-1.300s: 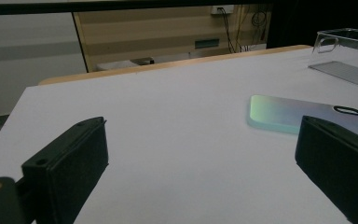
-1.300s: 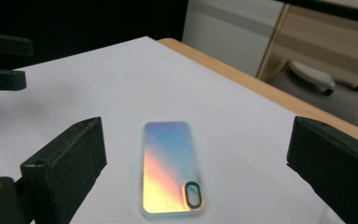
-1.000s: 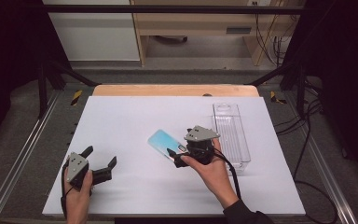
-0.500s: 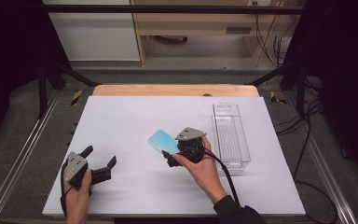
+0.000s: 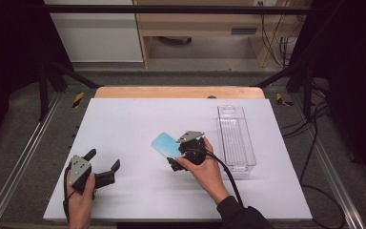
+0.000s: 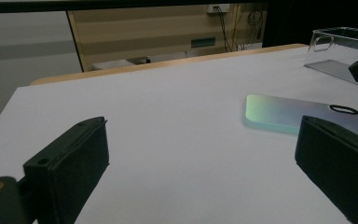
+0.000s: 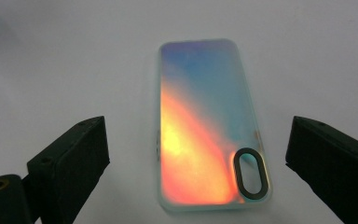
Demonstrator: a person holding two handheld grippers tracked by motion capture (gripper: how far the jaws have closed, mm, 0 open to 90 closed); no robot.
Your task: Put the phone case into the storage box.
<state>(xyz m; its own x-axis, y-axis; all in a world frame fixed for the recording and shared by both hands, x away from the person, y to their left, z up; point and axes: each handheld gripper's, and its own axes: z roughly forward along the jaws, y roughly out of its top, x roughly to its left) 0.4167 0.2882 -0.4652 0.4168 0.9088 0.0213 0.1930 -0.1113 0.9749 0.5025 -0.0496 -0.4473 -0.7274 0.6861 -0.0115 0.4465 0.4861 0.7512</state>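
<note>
the left gripper (image 5: 106, 168) rests at the near left of the white table (image 5: 124, 124), jaws apart on nothing. right of it, the right gripper (image 7: 196, 172) straddles the iridescent phone case (image 7: 205, 126), jaws just closing, seemingly not touching. a clear bin (image 5: 236, 138) lies beyond.

I count one iridescent phone case (image 5: 164, 144) on the worktop (image 5: 124, 124), one clear plastic bin (image 5: 236, 138), and two tools: the left tool (image 5: 106, 164) and the right tool (image 5: 175, 157). One worktop in all.
</note>
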